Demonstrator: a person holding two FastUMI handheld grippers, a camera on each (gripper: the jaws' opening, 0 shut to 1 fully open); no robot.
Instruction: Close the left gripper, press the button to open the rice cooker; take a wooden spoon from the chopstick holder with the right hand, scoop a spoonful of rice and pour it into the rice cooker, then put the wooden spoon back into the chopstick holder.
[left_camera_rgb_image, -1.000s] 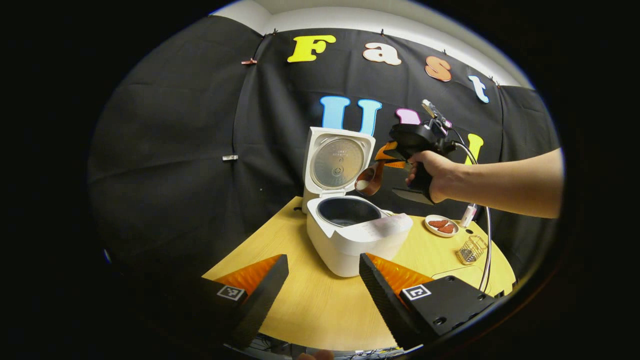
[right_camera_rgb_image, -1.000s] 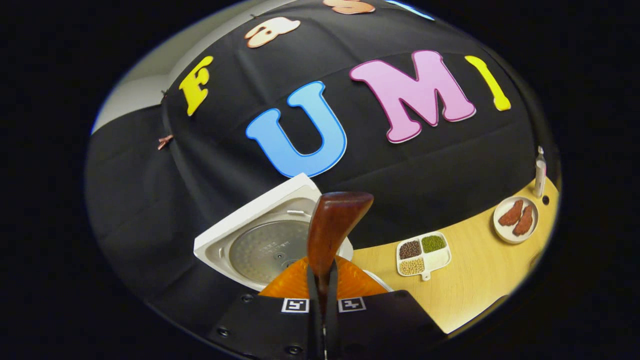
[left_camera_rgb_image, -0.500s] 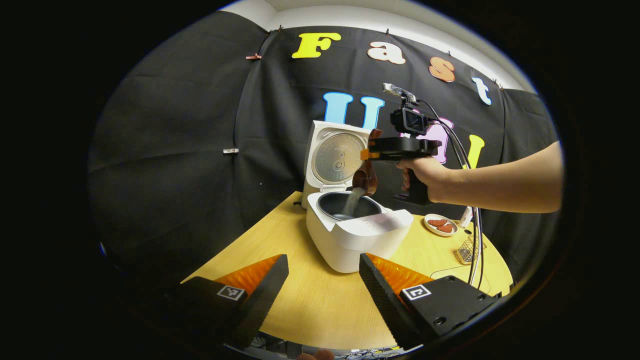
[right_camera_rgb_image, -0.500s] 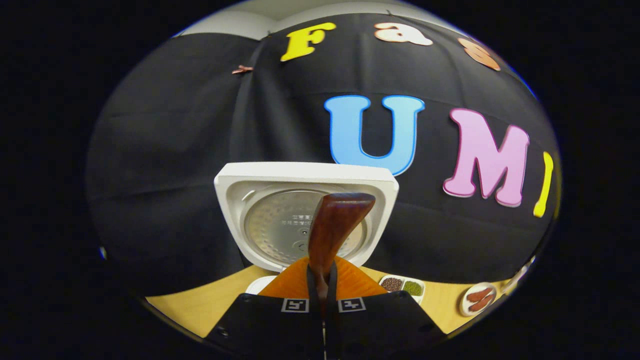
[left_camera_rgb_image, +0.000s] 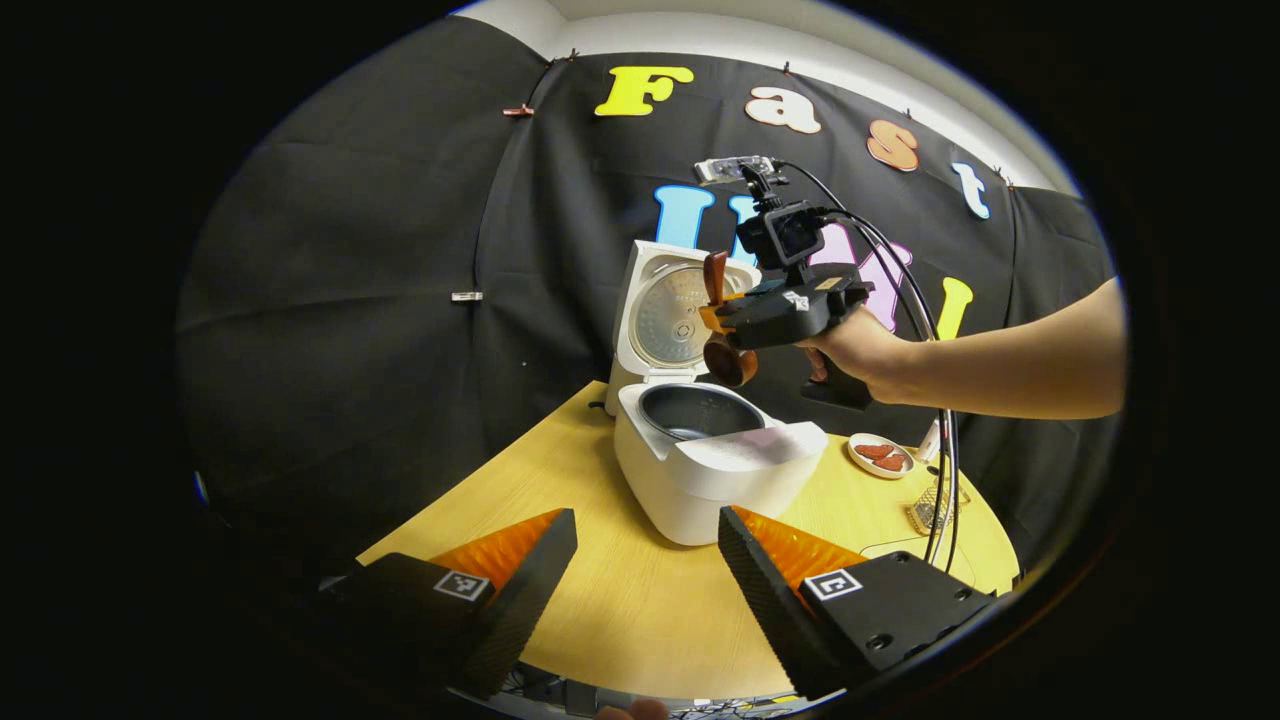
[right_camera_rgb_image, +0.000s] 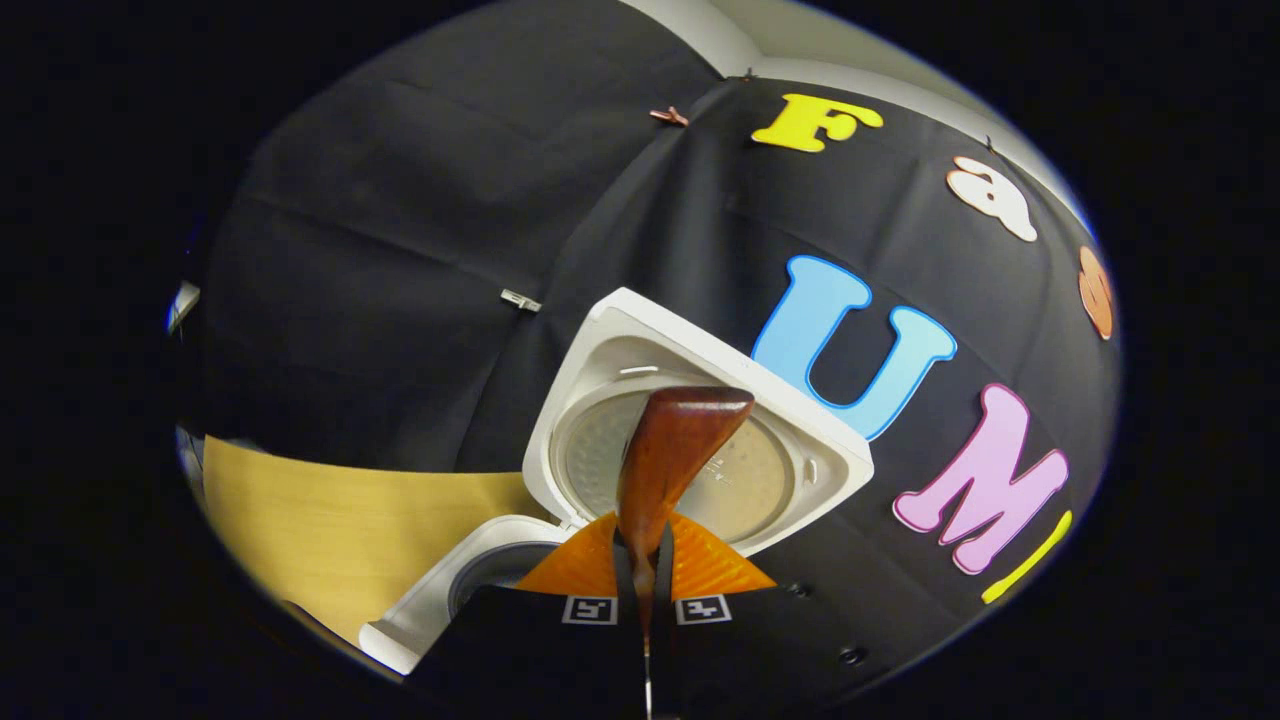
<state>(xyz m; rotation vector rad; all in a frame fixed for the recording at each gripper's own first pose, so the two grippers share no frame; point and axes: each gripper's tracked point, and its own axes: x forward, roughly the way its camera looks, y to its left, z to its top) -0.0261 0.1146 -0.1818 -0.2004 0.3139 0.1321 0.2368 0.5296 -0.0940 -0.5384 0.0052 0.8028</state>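
The white rice cooker (left_camera_rgb_image: 700, 480) stands on the table with its lid (left_camera_rgb_image: 668, 315) raised and the dark inner pot (left_camera_rgb_image: 700, 412) exposed. A hand holds my right gripper (left_camera_rgb_image: 722, 322) just above the pot's back rim, rolled over on its side. It is shut on the wooden spoon (left_camera_rgb_image: 728, 360), whose bowl hangs down over the pot. In the right gripper view the spoon (right_camera_rgb_image: 668, 450) sticks up from between my right gripper's (right_camera_rgb_image: 645, 565) closed fingers, in front of the lid (right_camera_rgb_image: 760, 480). My left gripper (left_camera_rgb_image: 645, 560) hangs open and empty, short of the cooker.
A small plate (left_camera_rgb_image: 878, 455) of reddish pieces, a wire chopstick holder (left_camera_rgb_image: 928, 508) and a small bottle (left_camera_rgb_image: 932, 436) stand at the table's right. Cables (left_camera_rgb_image: 940, 470) hang from the right gripper. Bare yellow tabletop (left_camera_rgb_image: 620, 610) lies in front of the cooker.
The right gripper rolled over above the pot, tipping the spoon. Rice streamed into the pot half a second ago; the stream has stopped. My left gripper barely moved.
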